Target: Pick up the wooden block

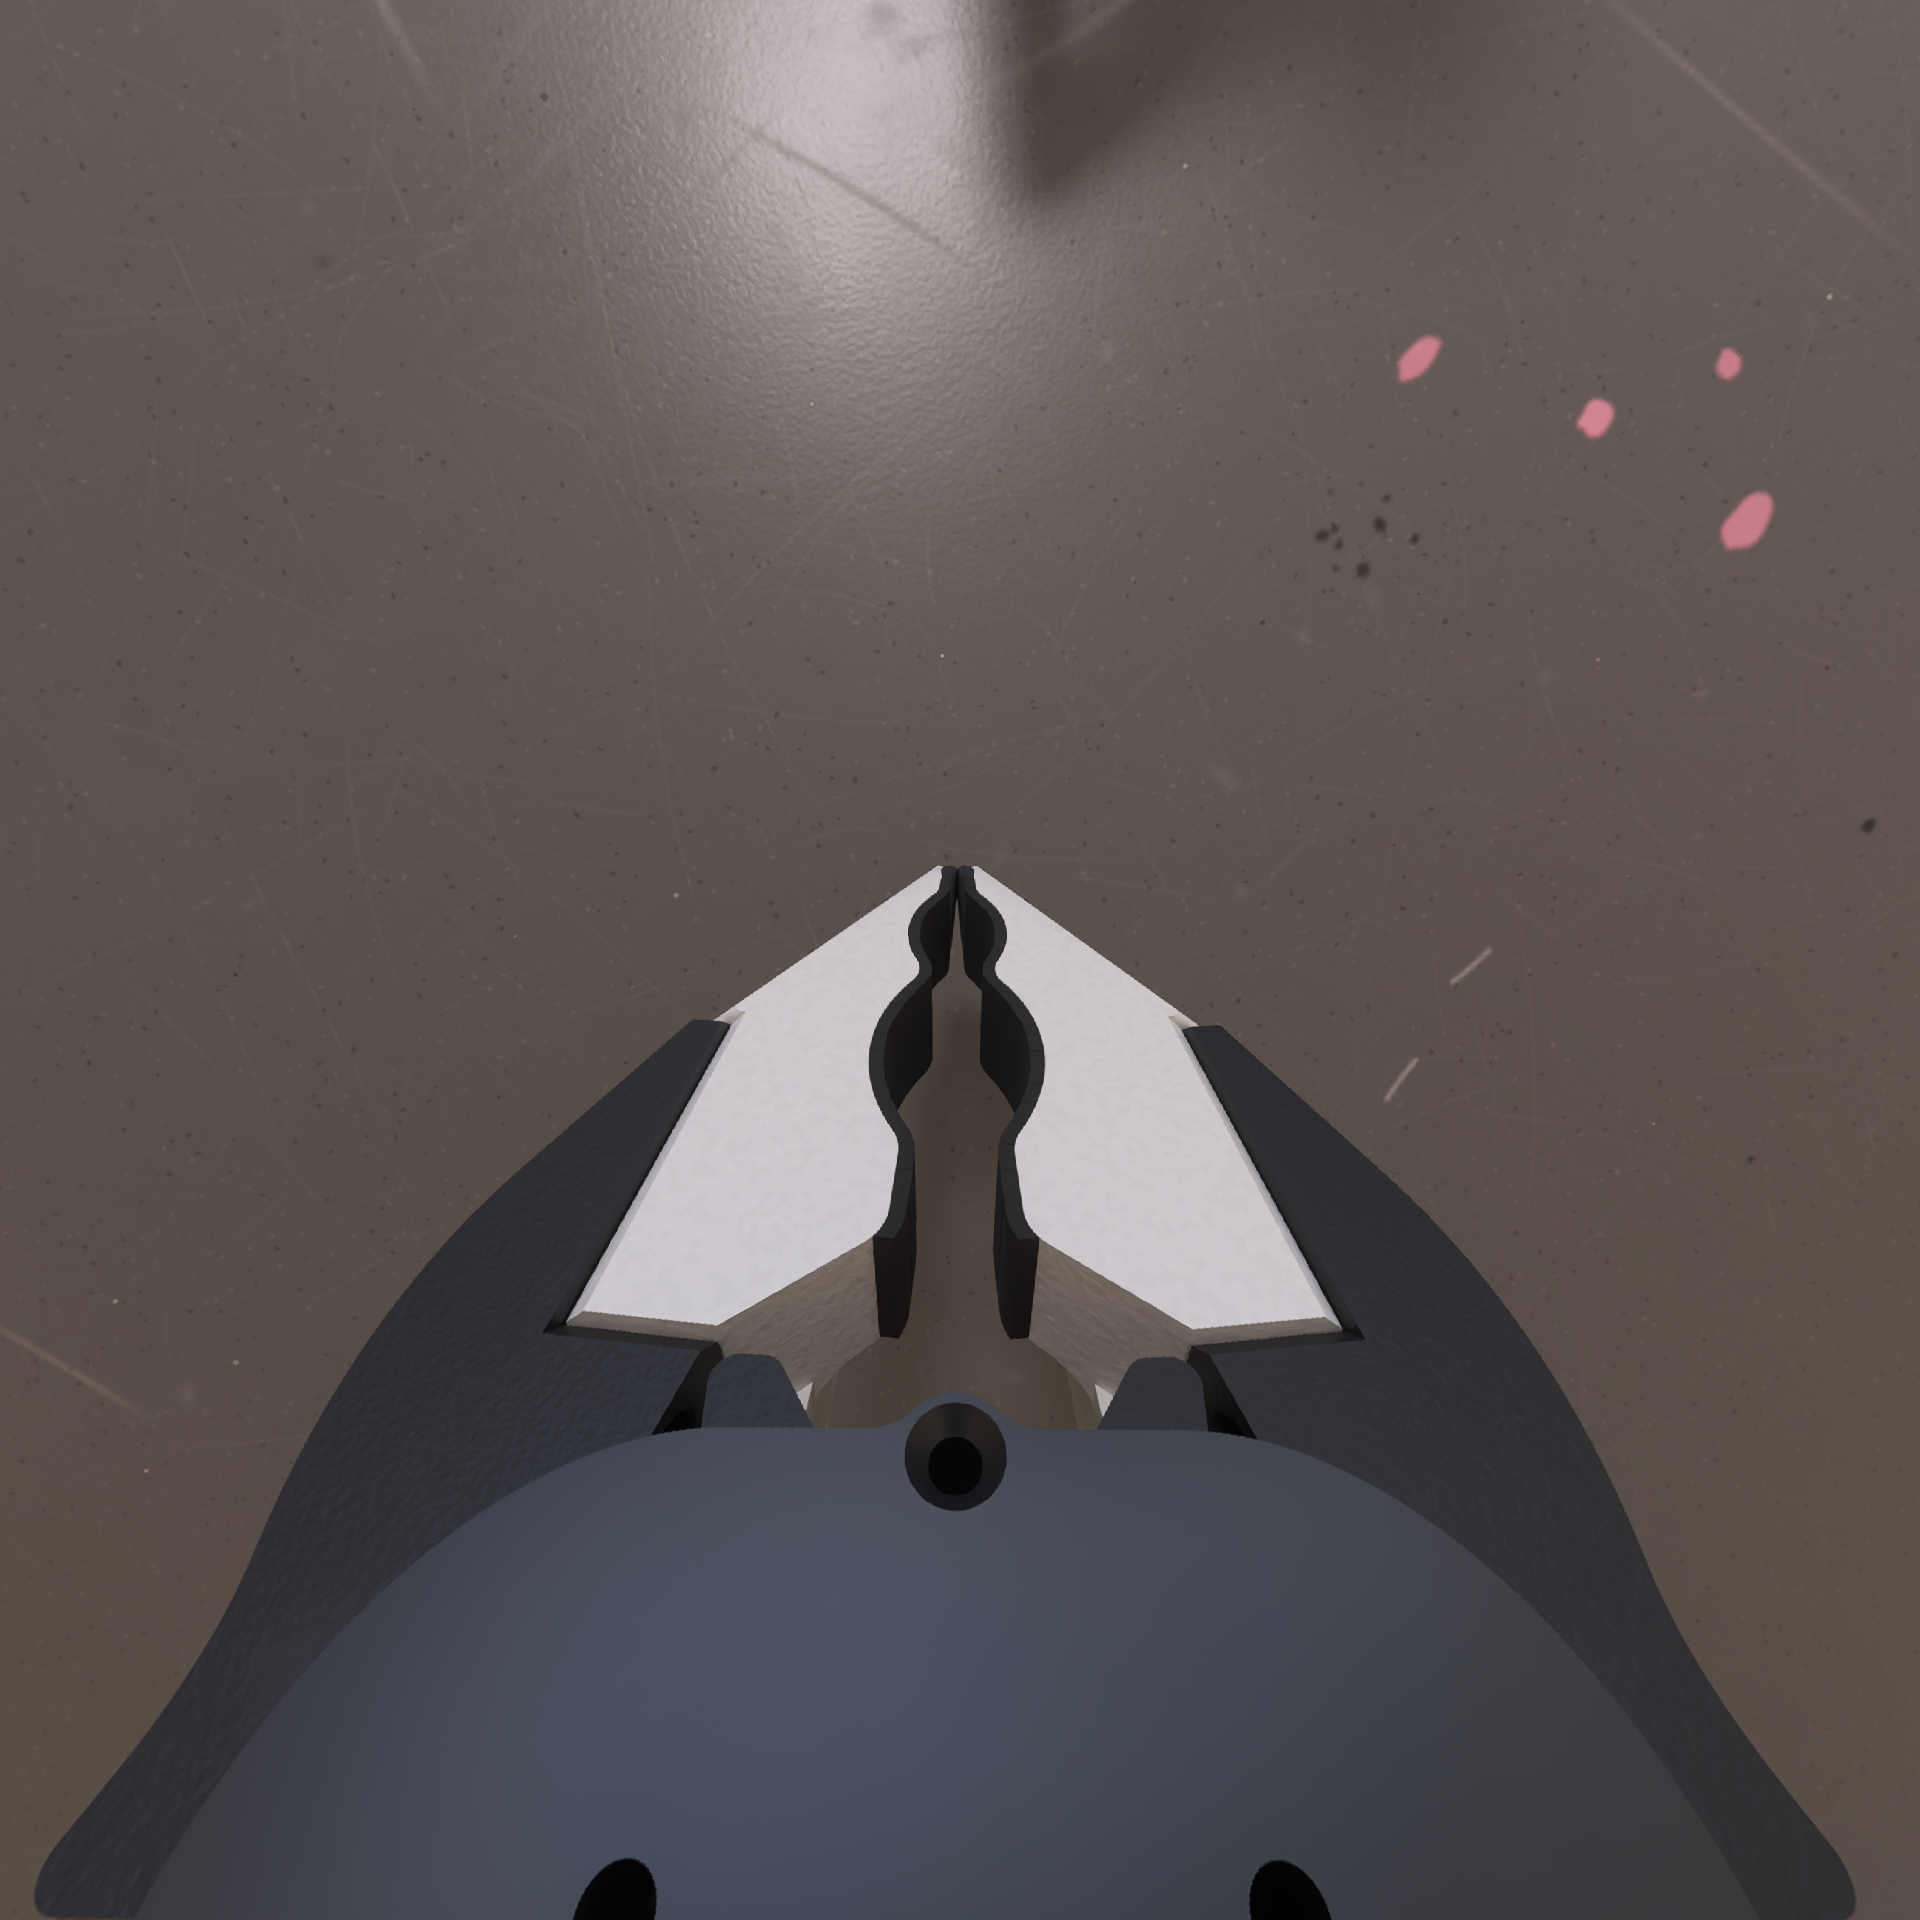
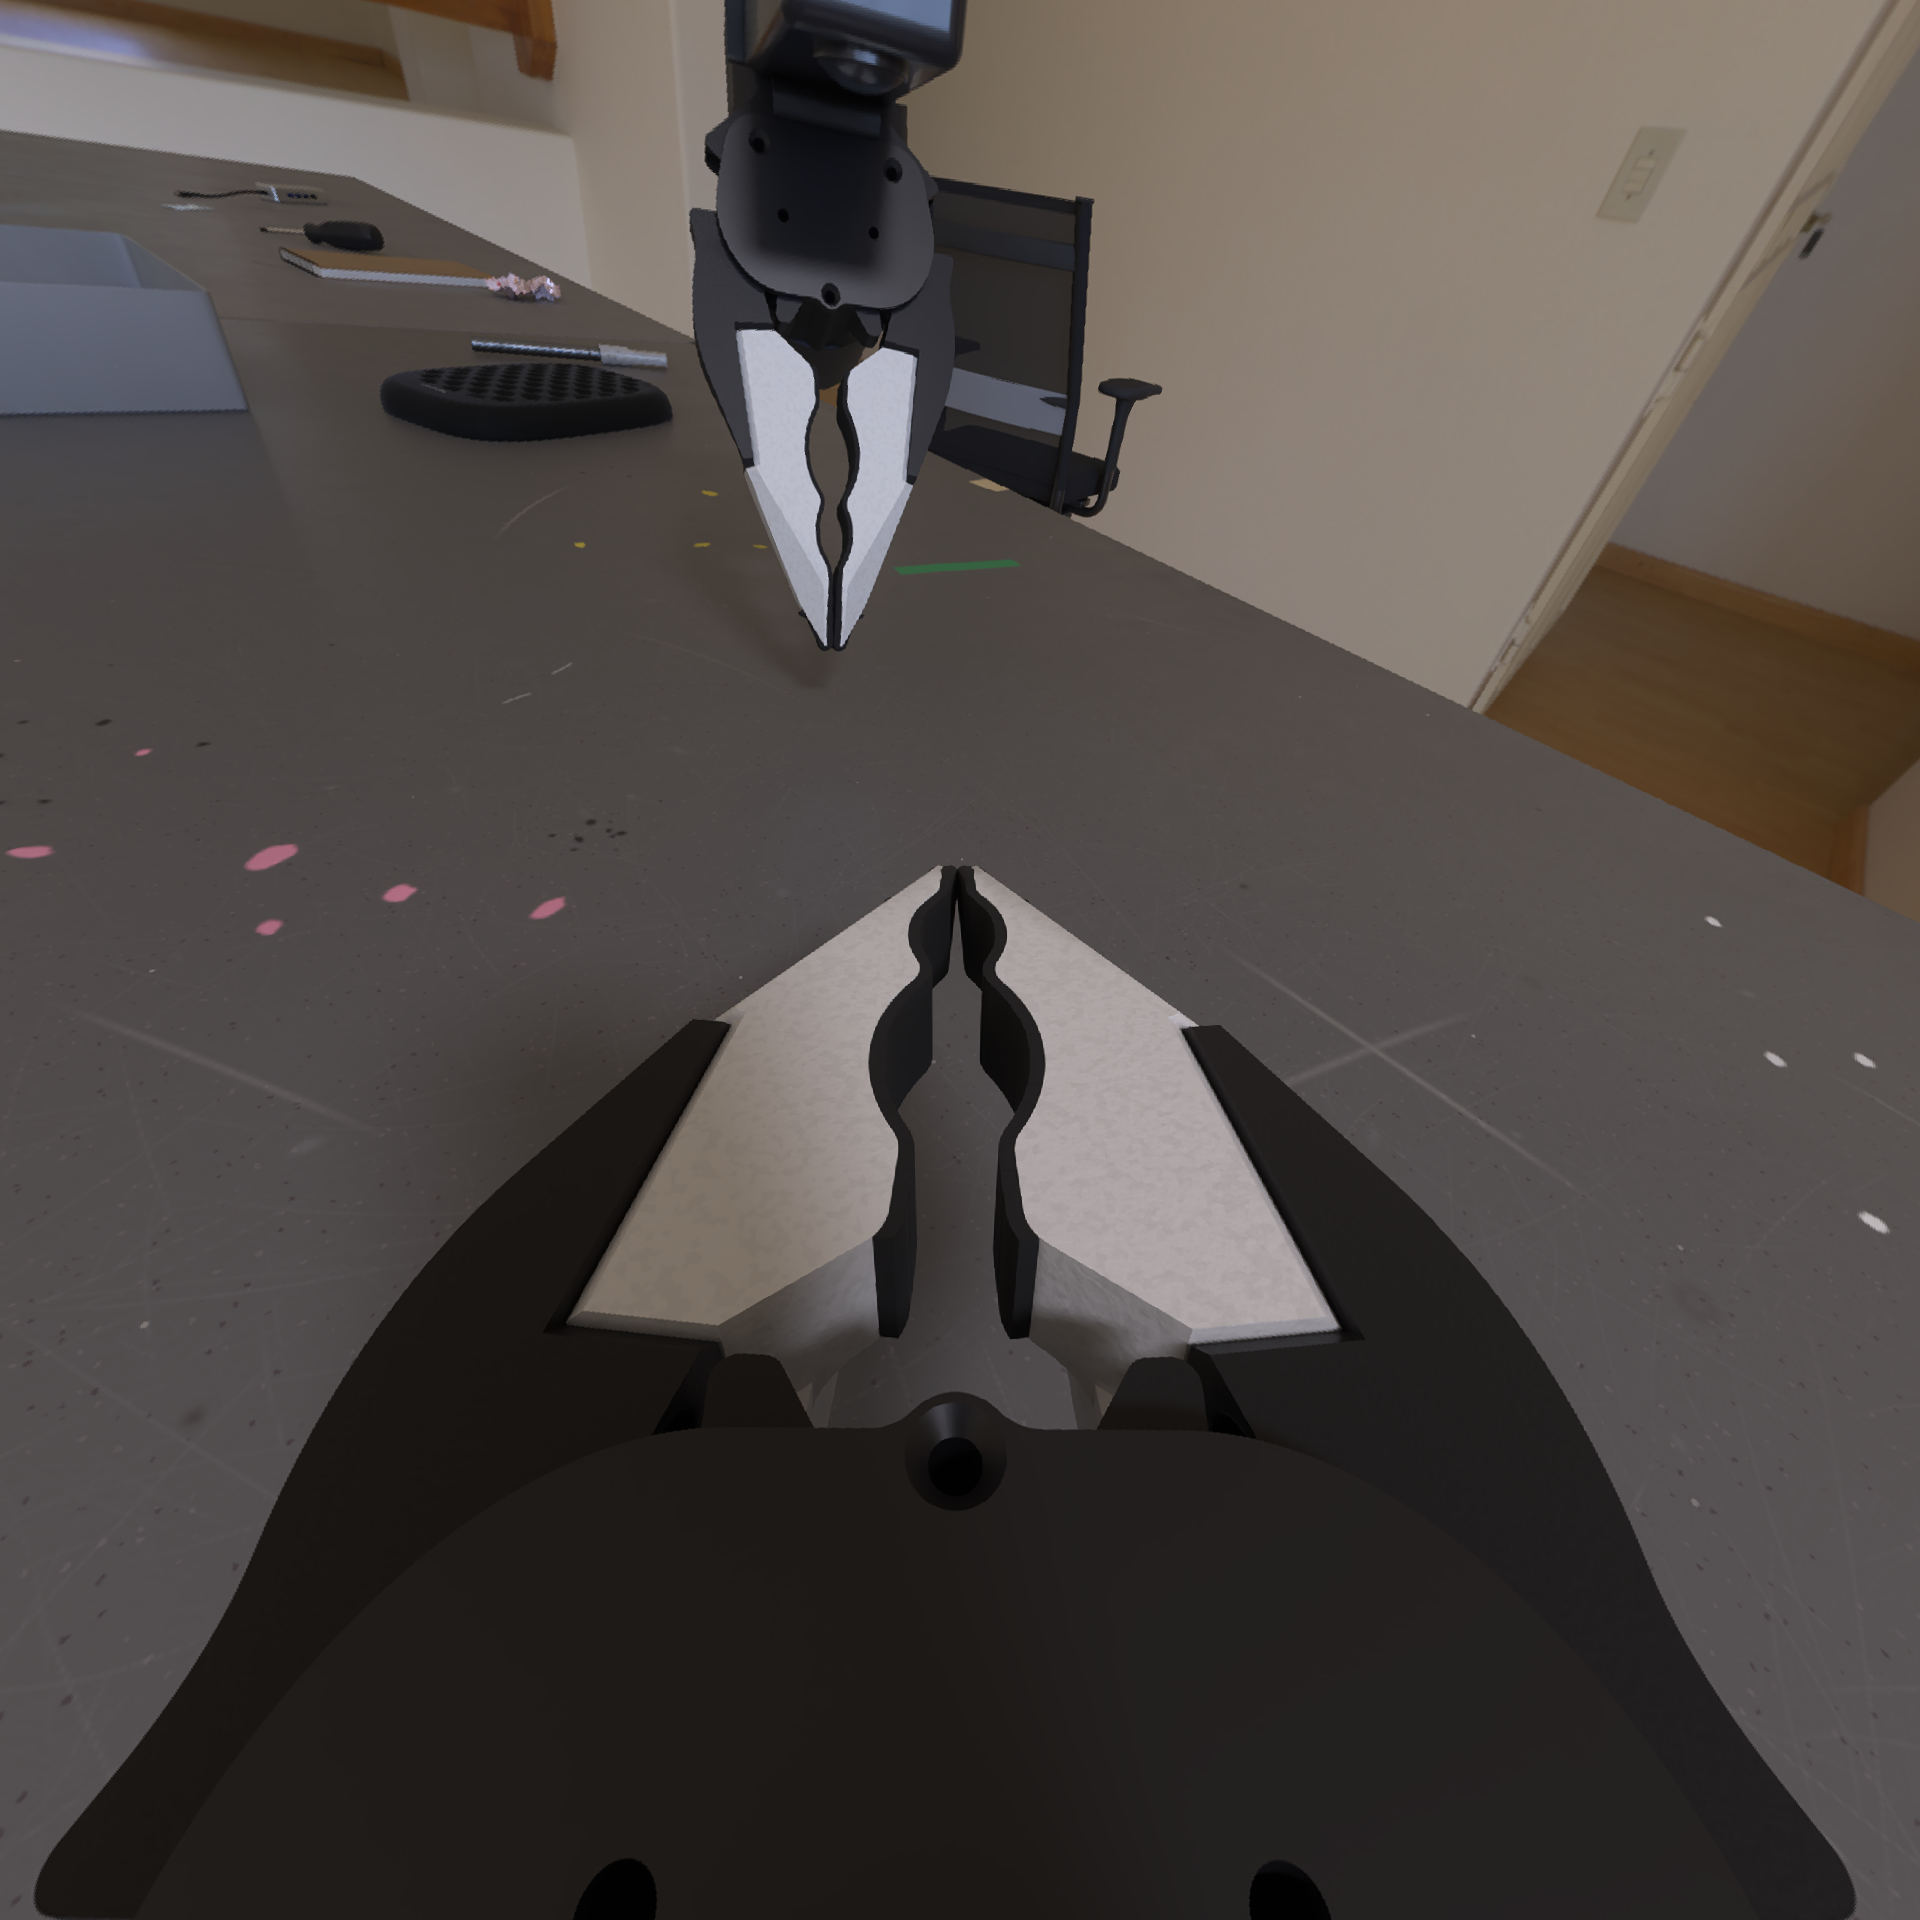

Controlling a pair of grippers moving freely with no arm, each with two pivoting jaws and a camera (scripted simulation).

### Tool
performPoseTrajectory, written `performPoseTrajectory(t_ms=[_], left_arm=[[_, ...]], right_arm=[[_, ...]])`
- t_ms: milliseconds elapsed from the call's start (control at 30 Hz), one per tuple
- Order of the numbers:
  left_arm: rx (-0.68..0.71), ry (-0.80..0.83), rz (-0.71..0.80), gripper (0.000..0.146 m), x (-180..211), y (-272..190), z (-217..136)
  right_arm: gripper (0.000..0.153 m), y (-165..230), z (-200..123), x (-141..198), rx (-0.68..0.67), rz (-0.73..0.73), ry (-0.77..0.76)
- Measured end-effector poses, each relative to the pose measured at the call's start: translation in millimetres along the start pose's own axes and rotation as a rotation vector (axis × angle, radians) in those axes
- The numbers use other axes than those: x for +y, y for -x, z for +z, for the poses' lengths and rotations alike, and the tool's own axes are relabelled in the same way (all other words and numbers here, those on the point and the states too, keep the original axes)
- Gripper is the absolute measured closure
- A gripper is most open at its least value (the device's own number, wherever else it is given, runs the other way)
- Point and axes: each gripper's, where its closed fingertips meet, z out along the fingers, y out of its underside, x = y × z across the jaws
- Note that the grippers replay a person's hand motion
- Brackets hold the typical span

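Note:
No wooden block shows in either view. My left gripper (image 1: 956, 871) is shut and empty, pointing down at the bare grey-brown table (image 1: 623, 520). My right gripper (image 2: 956, 871) is shut and empty, low over the table (image 2: 1247, 779). The left gripper also shows in the right wrist view (image 2: 834, 644), hanging tips-down just above the table ahead of my right gripper, its jaws closed together.
At the far left of the table lie a black perforated pad (image 2: 525, 400), a metal rod (image 2: 571, 351), a notebook (image 2: 384, 268), a black-handled tool (image 2: 343, 234) and a grey box (image 2: 104, 332). An office chair (image 2: 1039, 343) stands beyond the table's right edge (image 2: 1455, 707). Pink paint spots (image 1: 1745, 520) mark the table.

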Motion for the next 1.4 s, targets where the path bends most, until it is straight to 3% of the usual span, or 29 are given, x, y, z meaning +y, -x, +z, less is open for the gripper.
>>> performPoseTrajectory(t_ms=[533,633,733,800,867,967,1067,1200,1400], left_arm=[[-0.030,-0.040,0.010,0.146,-7.4,6.6,7.3],[-0.032,-0.070,0.010,0.146,-10.8,7.5,10.6],[-0.036,-0.124,0.003,0.146,-17.3,9.4,10.8],[-0.036,-0.176,-0.009,0.146,-23.5,11.4,9.6],[-0.051,-0.223,-0.018,0.146,-29.9,15.6,7.4],[-0.104,-0.298,-0.041,0.146,-44.1,27.2,-1.2],[-0.182,-0.345,-0.069,0.145,-62.6,43.8,-15.4],[-0.317,-0.417,-0.092,0.145,-90.5,61.7,-36.2],[-0.437,-0.502,-0.119,0.144,-118.3,64.9,-52.2]], right_arm=[[0.153,-2.3,1.9,1.2,0.014,0.001,0.015],[0.146,4.7,-10.1,-28.4,0.006,0.070,-0.108],[0.128,4.5,-56.3,-71.9,0.029,0.088,-0.086],[0.116,-7.8,-104.9,-91.6,0.105,0.082,0.001],[0.113,-27.5,-161.9,-102.4,0.206,0.090,0.087],[0.113,-67.6,-246.5,-94.7,0.354,0.178,0.286],[0.114,-100.4,-307.3,-71.3,0.358,0.258,0.511],[0.113,-125.6,-345.1,-23.5,0.334,0.300,0.748],[0.106,-118.0,-343.7,54.6,0.062,0.369,0.972]])
